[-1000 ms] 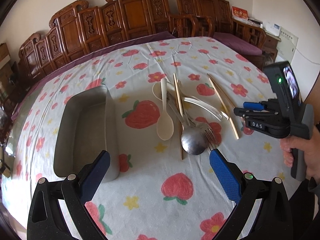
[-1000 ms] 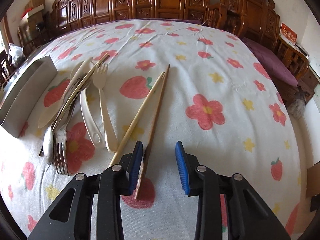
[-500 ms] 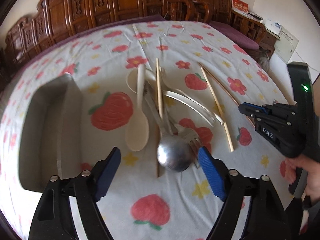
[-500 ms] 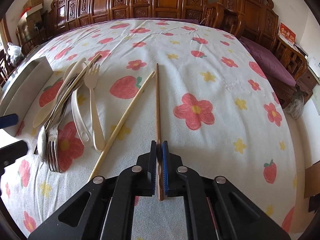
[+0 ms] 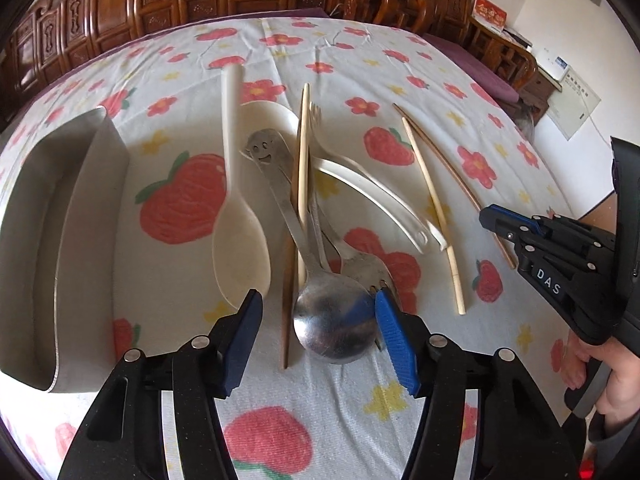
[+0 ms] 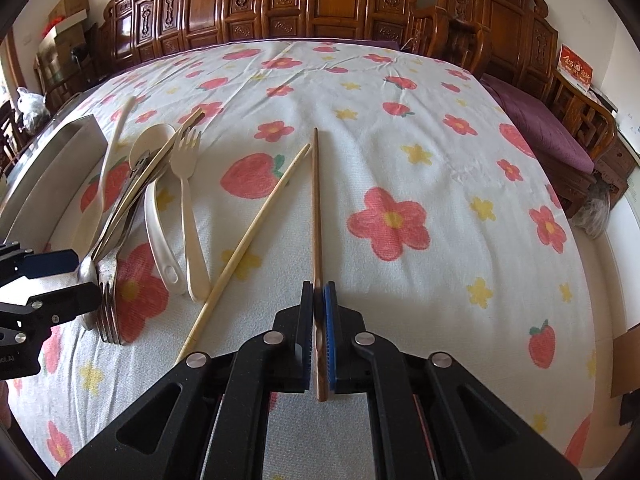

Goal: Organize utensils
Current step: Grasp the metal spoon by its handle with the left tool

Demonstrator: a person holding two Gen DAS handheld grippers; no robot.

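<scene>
While fingers close, metal spoon between

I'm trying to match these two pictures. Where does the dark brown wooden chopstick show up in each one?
Left wrist view: the dark brown wooden chopstick lies far right of the utensil pile, its near end running under the right gripper.
Right wrist view: it runs up the centre, its near end clamped in that shut gripper.
Shared landmark: the pale bamboo chopstick lies just left of it in both.
</scene>
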